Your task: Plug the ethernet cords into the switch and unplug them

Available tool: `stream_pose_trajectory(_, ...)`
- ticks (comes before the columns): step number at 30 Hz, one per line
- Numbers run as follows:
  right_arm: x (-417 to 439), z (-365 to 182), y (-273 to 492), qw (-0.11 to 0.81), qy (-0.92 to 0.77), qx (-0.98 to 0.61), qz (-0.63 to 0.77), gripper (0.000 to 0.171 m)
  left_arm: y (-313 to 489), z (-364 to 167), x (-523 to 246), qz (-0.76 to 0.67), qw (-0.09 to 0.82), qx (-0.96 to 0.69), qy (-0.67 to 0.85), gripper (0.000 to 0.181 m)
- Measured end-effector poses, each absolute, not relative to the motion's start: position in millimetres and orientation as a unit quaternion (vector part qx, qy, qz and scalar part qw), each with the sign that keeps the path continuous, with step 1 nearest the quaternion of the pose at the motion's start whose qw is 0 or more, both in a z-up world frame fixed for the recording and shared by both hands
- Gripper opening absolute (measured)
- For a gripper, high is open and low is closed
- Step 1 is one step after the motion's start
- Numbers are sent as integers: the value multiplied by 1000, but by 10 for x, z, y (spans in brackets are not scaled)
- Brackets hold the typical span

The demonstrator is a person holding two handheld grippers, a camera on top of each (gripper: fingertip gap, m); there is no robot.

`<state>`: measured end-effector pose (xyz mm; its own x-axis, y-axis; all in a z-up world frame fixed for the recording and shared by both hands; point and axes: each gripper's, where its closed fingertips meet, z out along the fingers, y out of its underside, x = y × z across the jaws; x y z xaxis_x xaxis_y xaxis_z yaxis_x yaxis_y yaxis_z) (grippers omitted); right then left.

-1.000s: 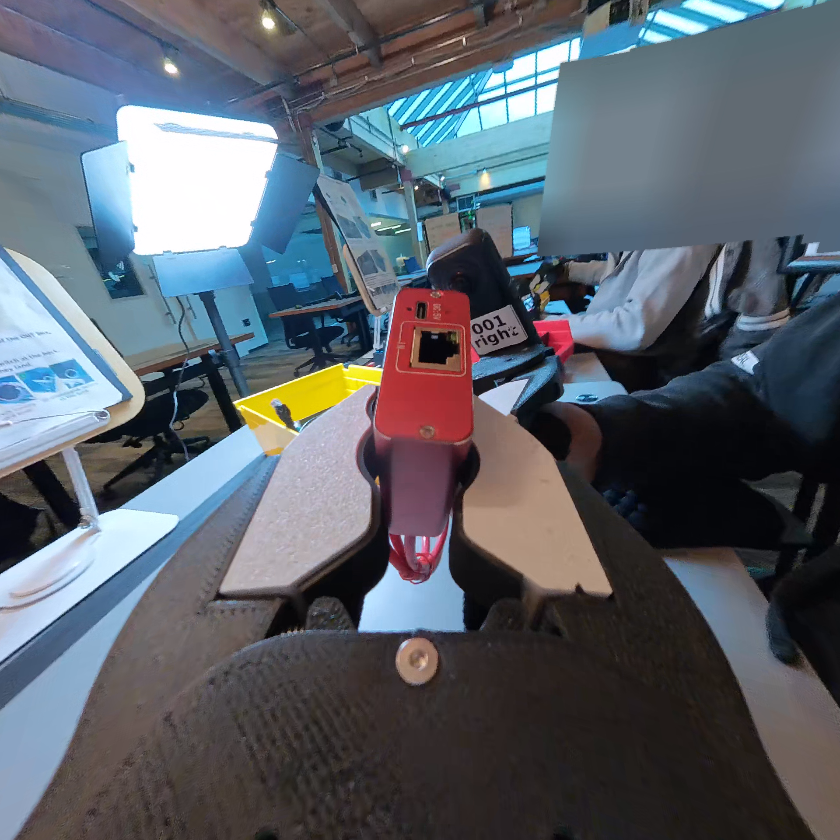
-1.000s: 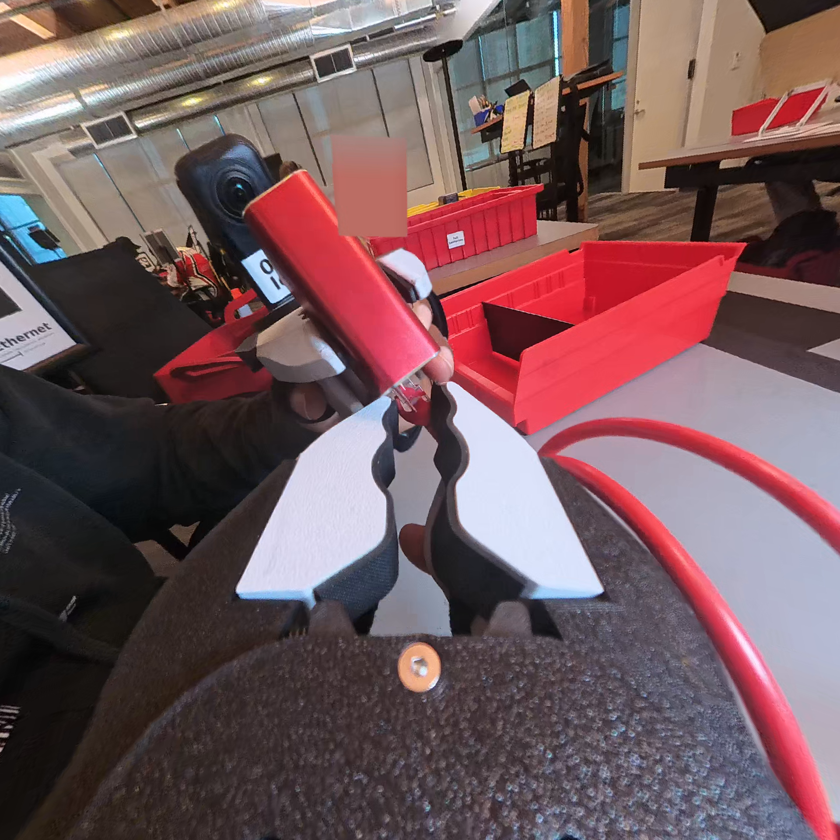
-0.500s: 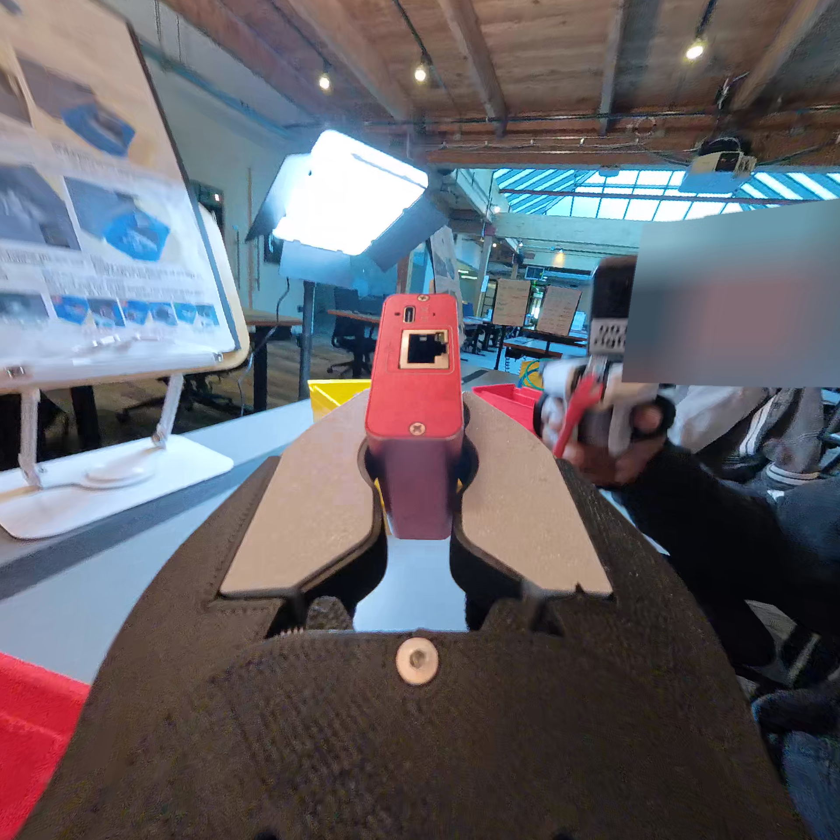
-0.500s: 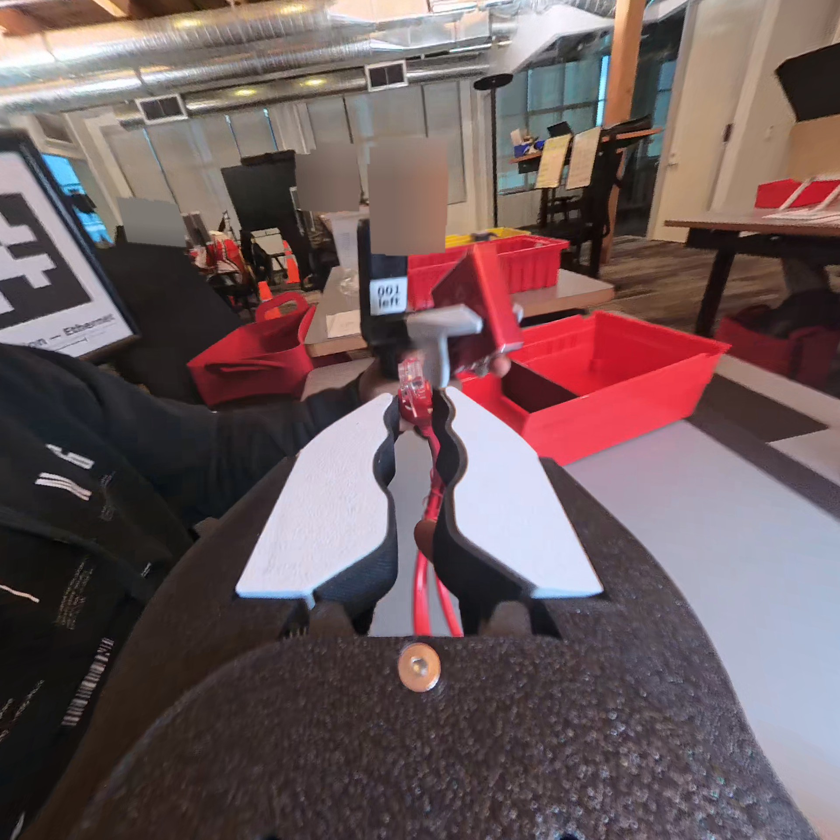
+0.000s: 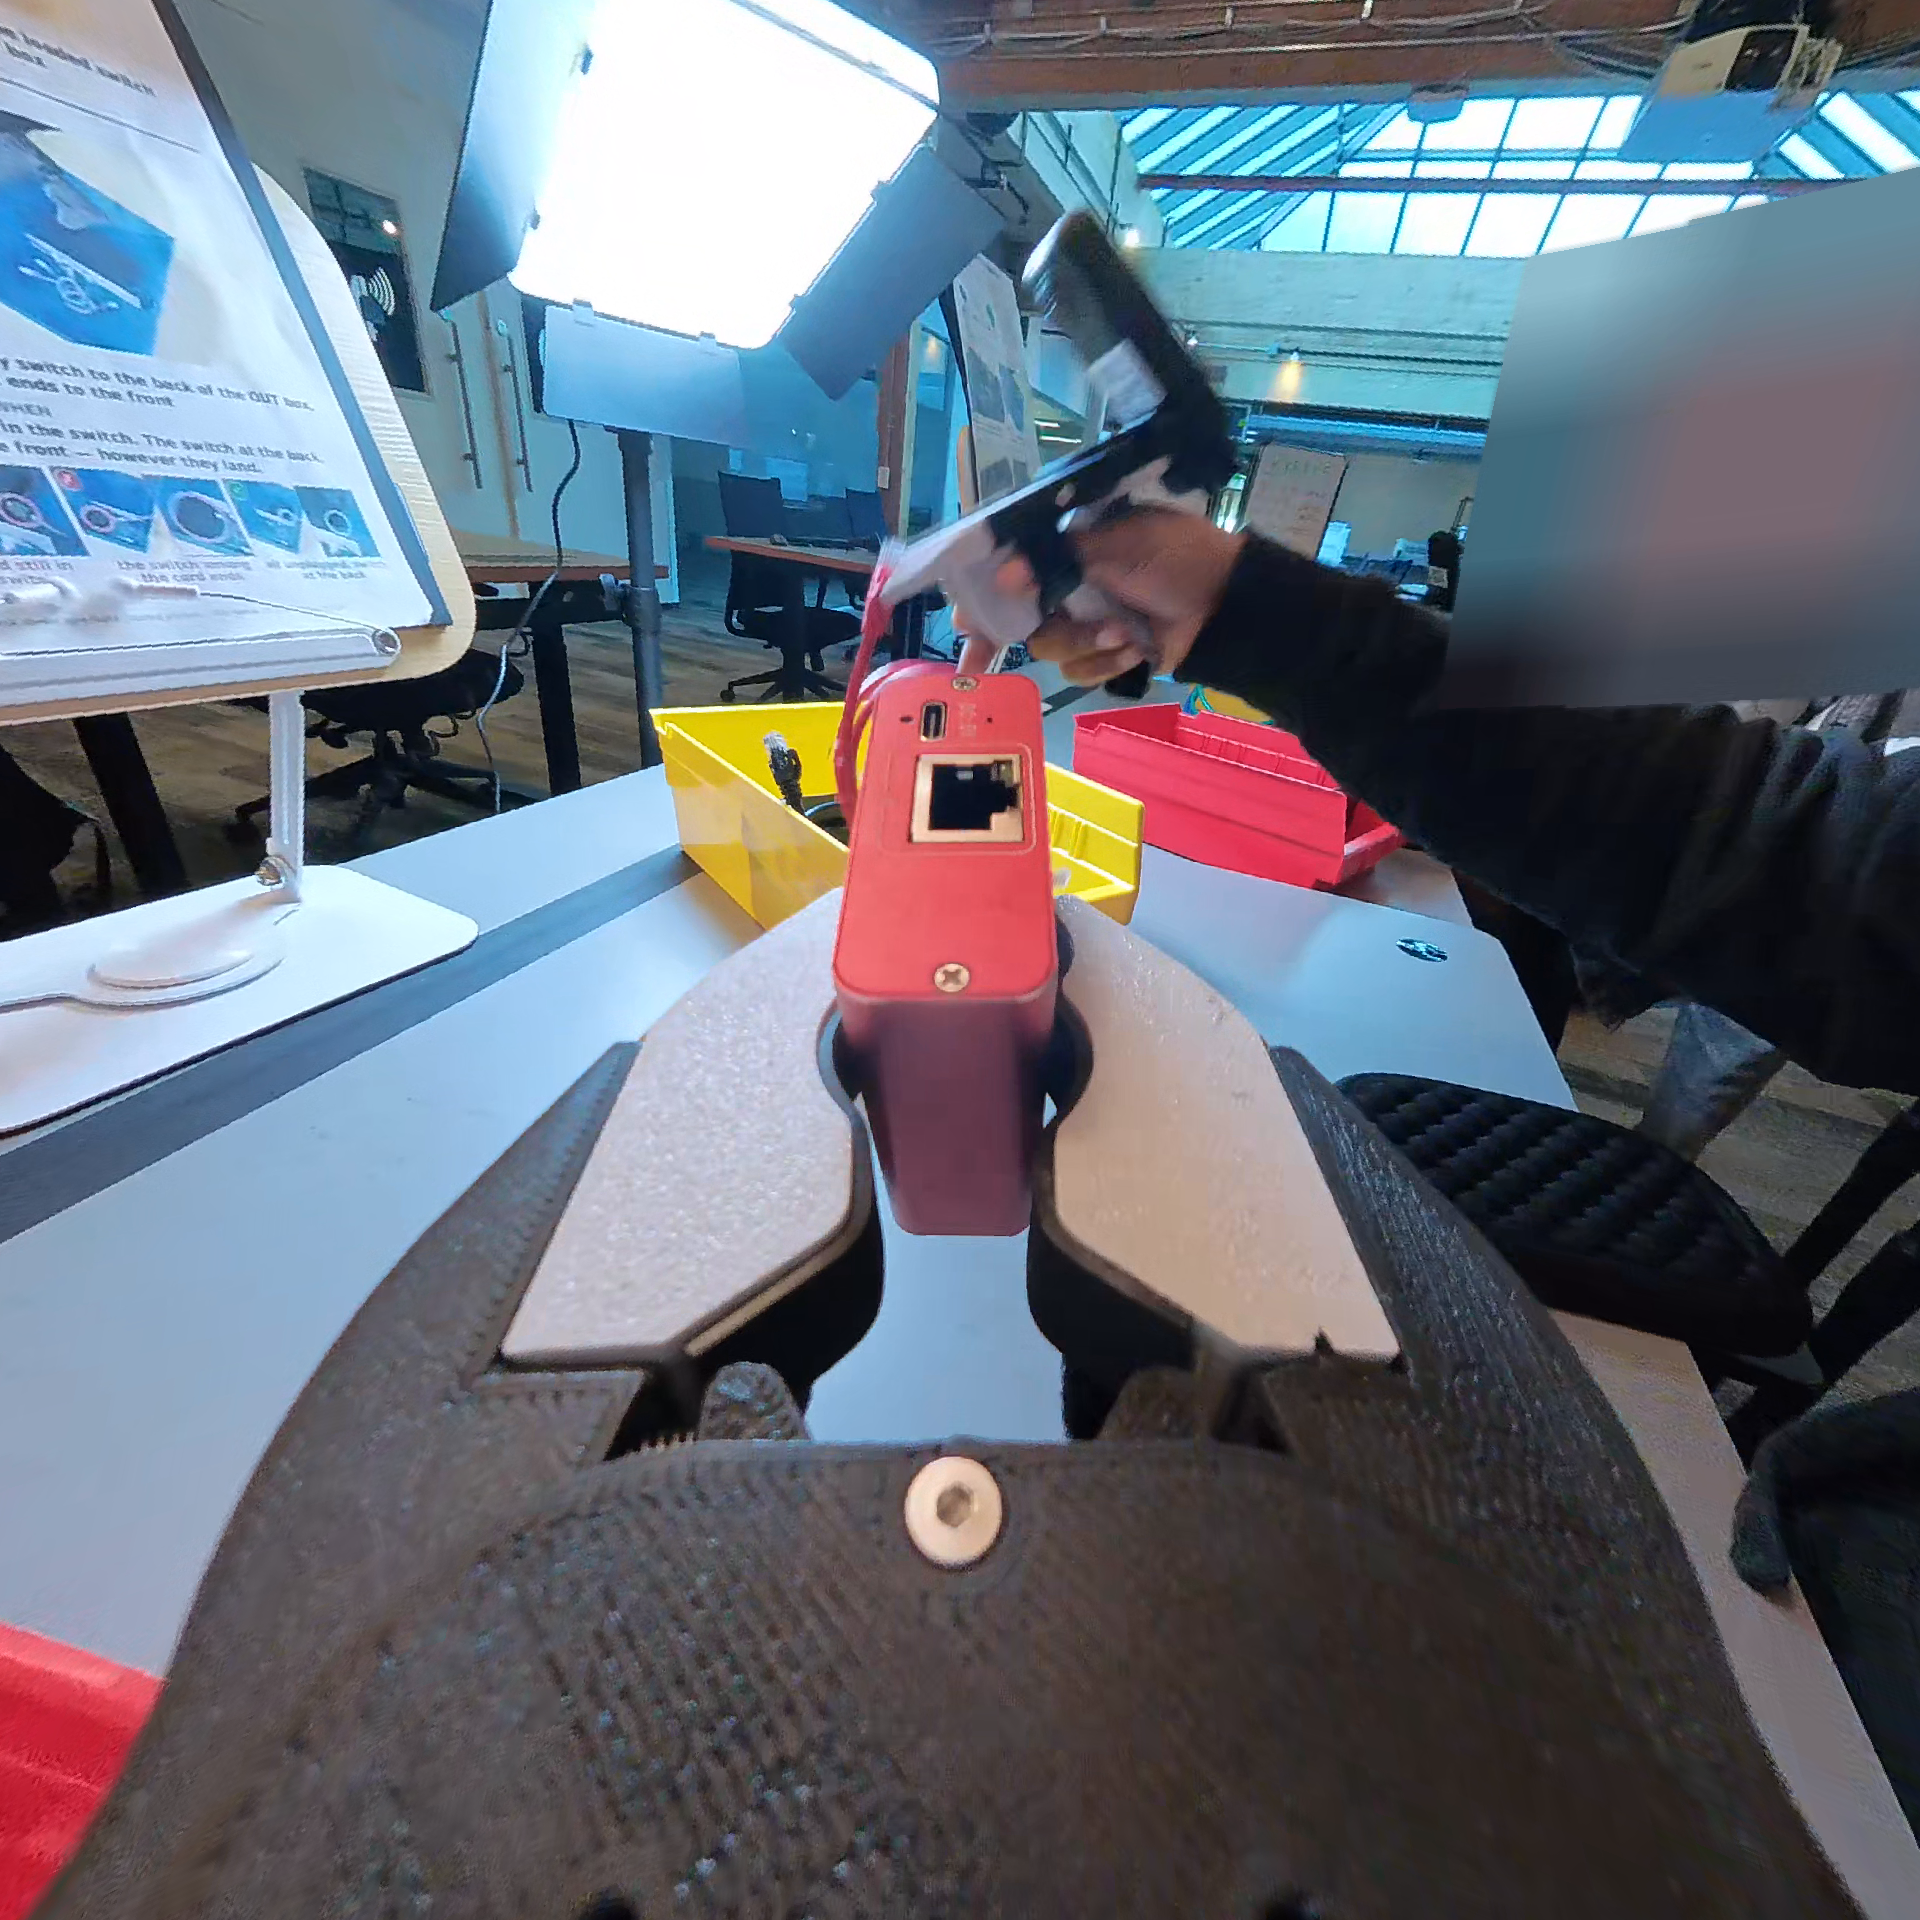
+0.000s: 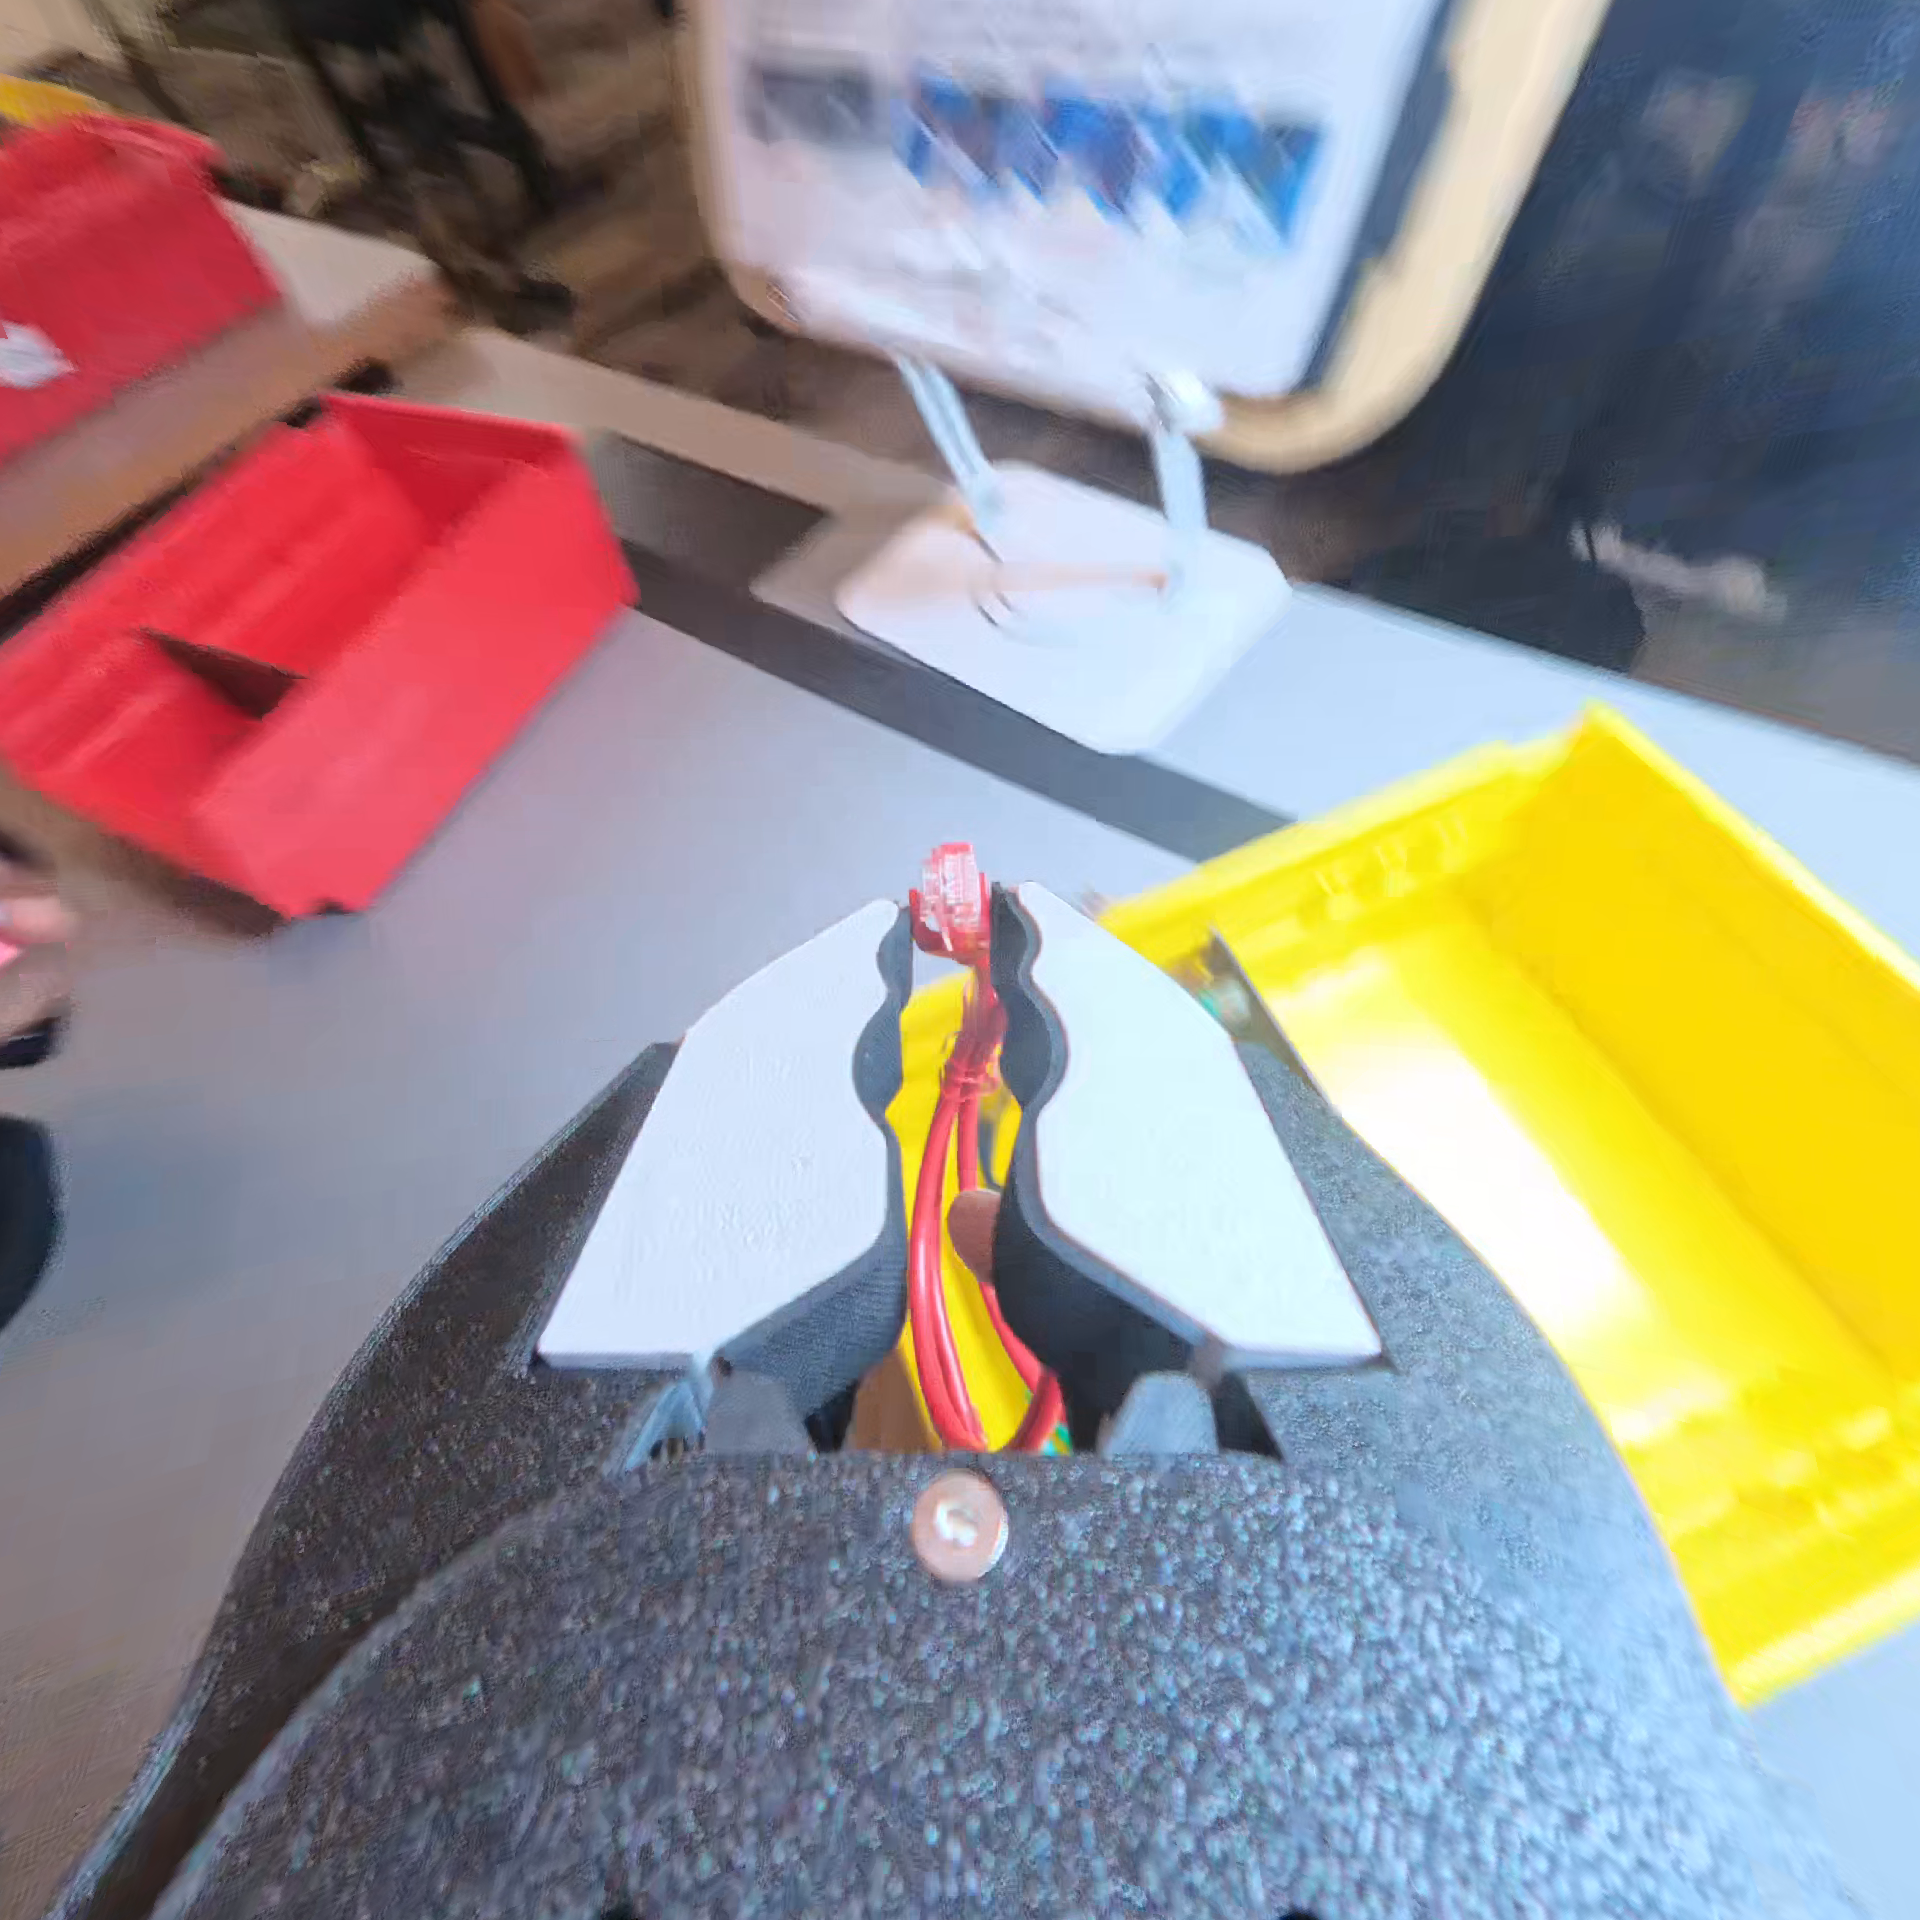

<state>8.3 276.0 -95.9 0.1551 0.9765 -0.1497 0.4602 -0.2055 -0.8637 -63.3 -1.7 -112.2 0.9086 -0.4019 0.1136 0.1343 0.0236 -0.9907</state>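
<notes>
Gripping the red switch [image 5: 945, 966] by its lower body, the left gripper [image 5: 951, 1049] is holding it upright above the grey table [image 5: 312, 1122], long axis vertical, its open port facing the camera. The right gripper [image 6: 956, 914] is pinching the red ethernet cord [image 6: 951, 1143] just behind its clear plug [image 6: 948, 883], which is pointing forward past the fingertips, over the yellow bin [image 6: 1558, 1091].

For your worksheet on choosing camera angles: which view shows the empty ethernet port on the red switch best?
The left wrist view: the red switch, clamped in the left gripper, turns its port squarely toward the camera. The blurred right wrist view shows no switch, only the red cord's plug in the right gripper.
</notes>
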Motion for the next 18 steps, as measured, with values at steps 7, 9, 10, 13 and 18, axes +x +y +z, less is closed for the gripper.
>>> stream_pose_trajectory(7, 568, -1676, 3607, 390, -512, -747, 166, 40, 51, -1296, -579, -190, 674, -706, 106, 29)
stream_pose_trajectory(9, 508, -1427, 3390, 441, -541, -699, 158, 48, 97, -1385, -553, -184, 657, -723, 110, 29)
stream_pose_trajectory(10, 412, -1305, 3149, 460, -570, -658, 175, 51, 120, -1432, -524, -192, 645, -731, 109, 29)
stream_pose_trajectory(13, 162, -1138, 2177, 485, -671, -518, 215, 62, 174, -1587, -413, -224, 606, -757, 96, 29)
stream_pose_trajectory(18, -8, -1587, 670, 474, -803, -320, 172, 73, 220, -1873, -225, -289, 530, -796, 49, 29)
